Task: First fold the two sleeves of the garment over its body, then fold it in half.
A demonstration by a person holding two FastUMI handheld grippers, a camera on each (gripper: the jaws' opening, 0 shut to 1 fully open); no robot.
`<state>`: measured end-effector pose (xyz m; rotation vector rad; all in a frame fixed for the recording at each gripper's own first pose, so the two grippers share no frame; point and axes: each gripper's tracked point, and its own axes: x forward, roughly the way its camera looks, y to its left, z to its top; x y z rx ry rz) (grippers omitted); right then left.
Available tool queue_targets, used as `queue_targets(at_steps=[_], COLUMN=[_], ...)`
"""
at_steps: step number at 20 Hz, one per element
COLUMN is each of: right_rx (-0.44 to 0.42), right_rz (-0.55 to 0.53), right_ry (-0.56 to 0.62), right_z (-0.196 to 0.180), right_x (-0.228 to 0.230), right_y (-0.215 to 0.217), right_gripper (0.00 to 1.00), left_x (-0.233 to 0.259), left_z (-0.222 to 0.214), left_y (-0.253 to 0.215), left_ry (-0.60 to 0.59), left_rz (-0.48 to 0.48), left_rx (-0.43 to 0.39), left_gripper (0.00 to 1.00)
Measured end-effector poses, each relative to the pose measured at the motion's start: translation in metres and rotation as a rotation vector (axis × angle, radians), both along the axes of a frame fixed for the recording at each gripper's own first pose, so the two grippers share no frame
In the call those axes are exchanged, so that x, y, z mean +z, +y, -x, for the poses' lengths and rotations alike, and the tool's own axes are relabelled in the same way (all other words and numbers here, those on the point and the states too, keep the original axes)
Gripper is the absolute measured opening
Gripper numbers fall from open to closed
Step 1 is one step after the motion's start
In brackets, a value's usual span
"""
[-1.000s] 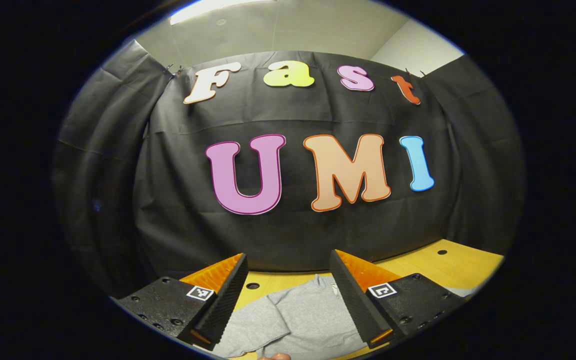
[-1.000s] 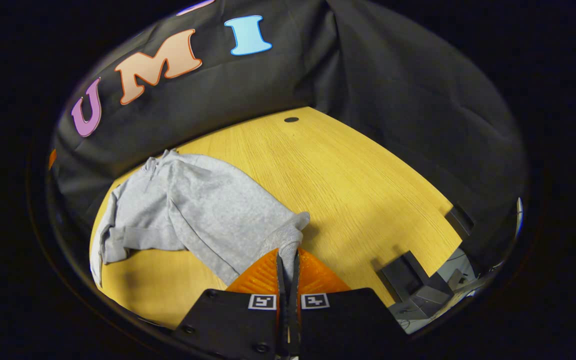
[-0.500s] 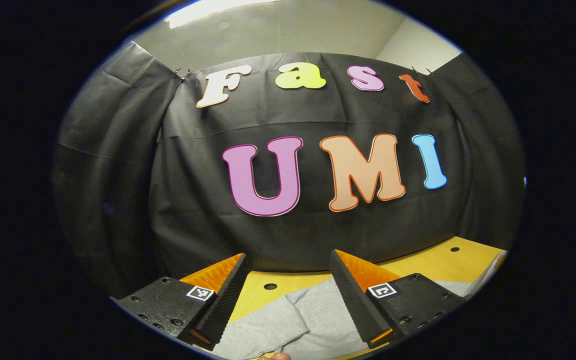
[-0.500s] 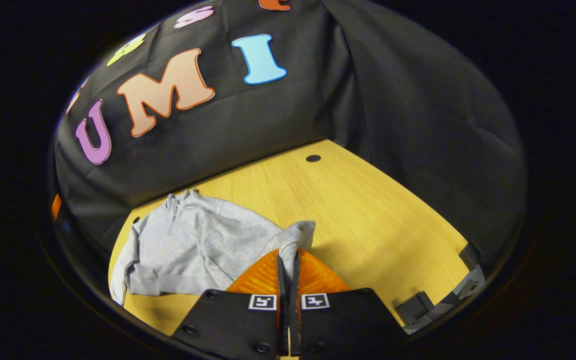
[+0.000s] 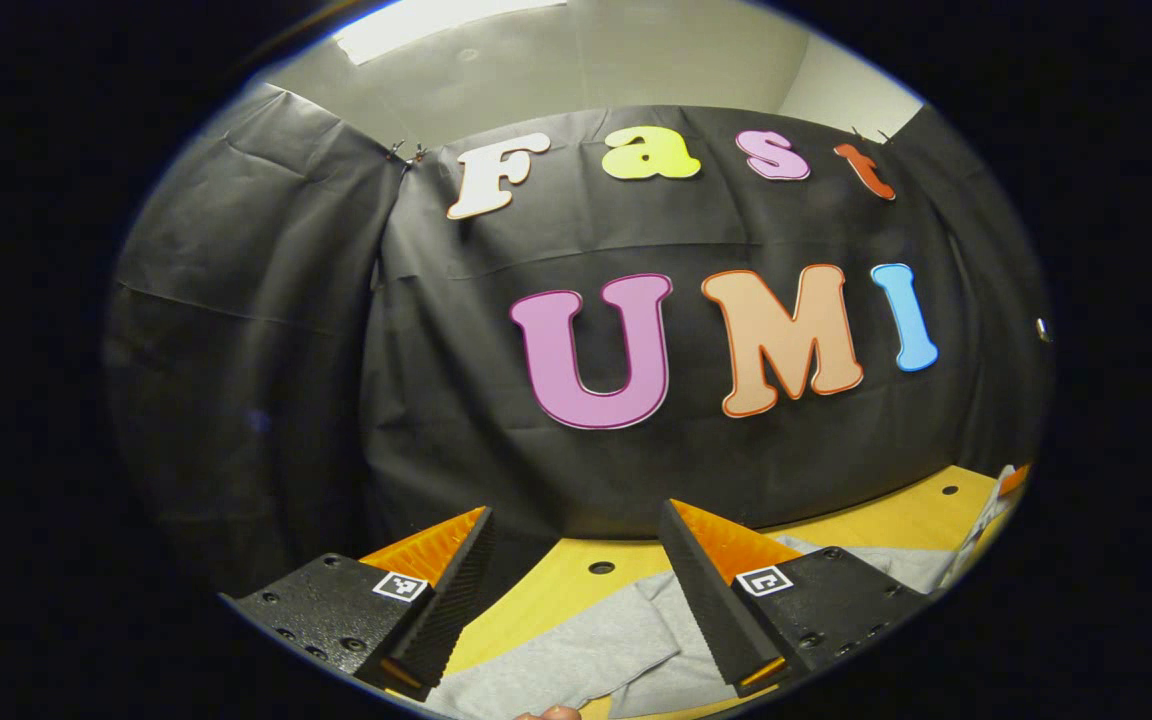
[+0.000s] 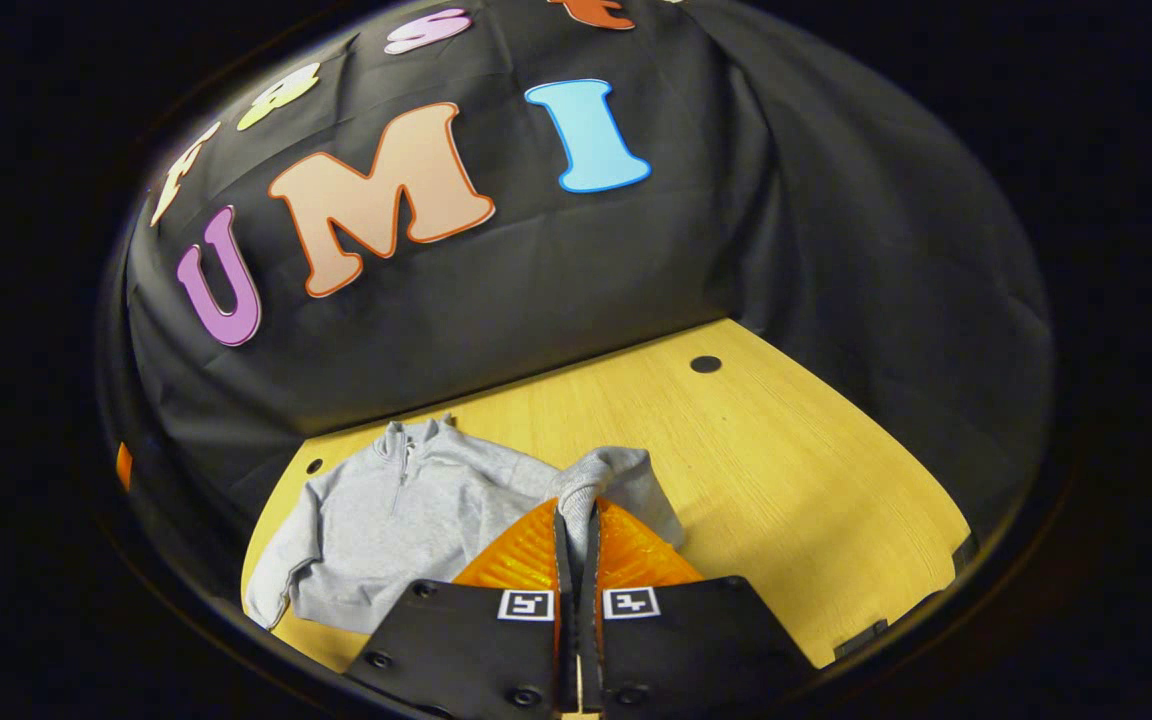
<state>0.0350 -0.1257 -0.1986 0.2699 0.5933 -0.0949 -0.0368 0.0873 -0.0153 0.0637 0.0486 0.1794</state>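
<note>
Right gripper view: right gripper [image 6: 576, 540] pinched on sleeve cuff [image 6: 598, 478], lifted beside garment [image 6: 406, 510]. Left gripper [image 5: 576, 590] wide open, holding nothing, above garment. Prob soft, light, floppy; best gripped at cuff.

A yellow wooden table [image 6: 786, 470] carries a grey garment [image 6: 406, 520].
</note>
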Motion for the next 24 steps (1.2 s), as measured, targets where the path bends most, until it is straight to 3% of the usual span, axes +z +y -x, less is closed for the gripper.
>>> queue_targets(at_steps=[11, 12, 13, 15, 16, 24], right_rx=[0.176, 0.191, 0.205, 0.239, 0.254, 0.351], right_rz=[0.007, 0.004, 0.004, 0.009, 0.012, 0.007], right_ry=[-0.072, -0.077, -0.080, -0.085, -0.087, -0.116], right_z=[-0.090, -0.096, -0.103, -0.113, -0.118, -0.154], right_x=[0.021, 0.021, 0.022, 0.021, 0.019, 0.020], right_y=[0.105, 0.115, 0.126, 0.148, 0.158, 0.242], right_gripper=[0.03, 0.01, 0.04, 0.04, 0.04, 0.04], left_x=[-0.012, -0.013, -0.015, -0.018, -0.019, -0.033], left_z=[0.040, 0.044, 0.048, 0.055, 0.058, 0.077], left_y=[0.081, 0.088, 0.094, 0.107, 0.113, 0.148], left_ry=[0.039, 0.044, 0.049, 0.056, 0.059, 0.087], left_rz=[-0.011, -0.011, -0.011, -0.011, -0.011, -0.011], left_rx=[0.167, 0.181, 0.195, 0.222, 0.233, 0.293], left_gripper=[0.95, 1.00, 0.96, 1.00, 0.96, 0.95])
